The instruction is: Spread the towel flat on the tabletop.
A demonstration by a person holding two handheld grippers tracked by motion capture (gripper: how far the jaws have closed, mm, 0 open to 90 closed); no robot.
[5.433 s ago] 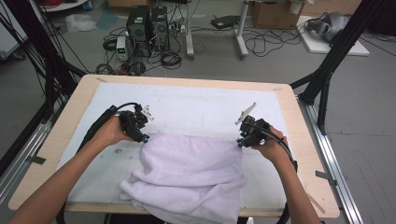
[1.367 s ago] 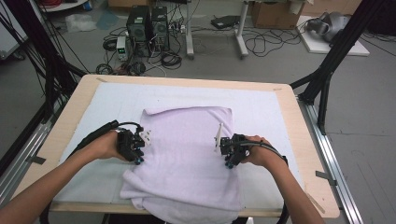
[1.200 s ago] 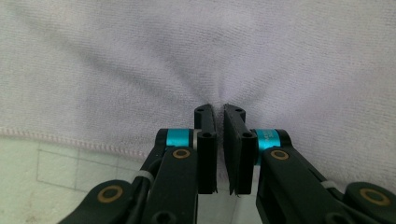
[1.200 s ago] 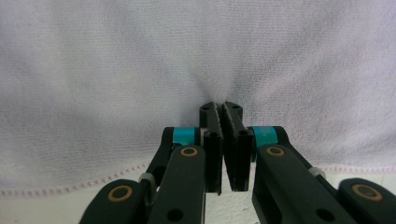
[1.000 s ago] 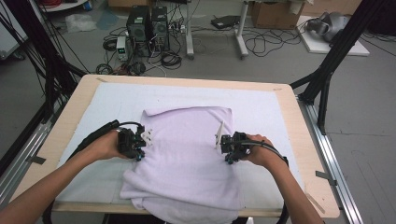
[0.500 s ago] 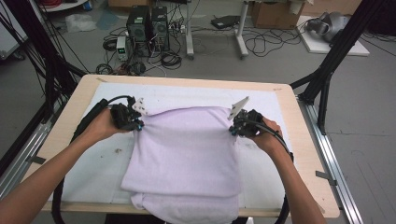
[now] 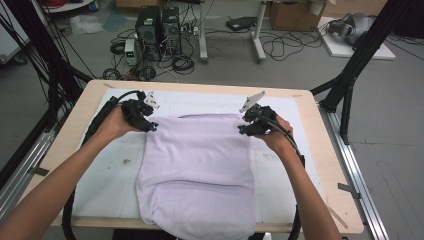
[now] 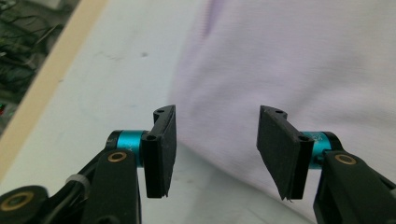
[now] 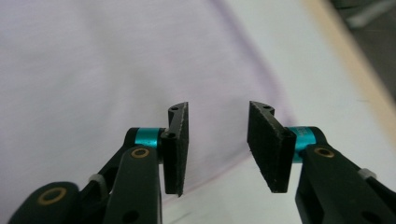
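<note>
A lilac towel (image 7: pixel 197 175) lies spread on the white mat (image 7: pixel 295 165) of the table (image 7: pixel 330 150), its near edge hanging over the table's near side. The left gripper (image 7: pixel 152 126) sits at the towel's far-left corner and the right gripper (image 7: pixel 241 130) at its far-right corner — both sets of jaws have just been opening and now stand apart, nothing pinched between them. In each gripper view the cloth lies flat just beyond the parted pads — a corner of towel under the gap.

white mat (image 7: pixel 115 165) on a wooden table (image 7: pixel 330 165); beyond, computer towers (image 7: pixel 159 25) (amid tangled cables (image 7: pixel 280 47)), cardboard box (image 7: pixel 295 12)
</note>
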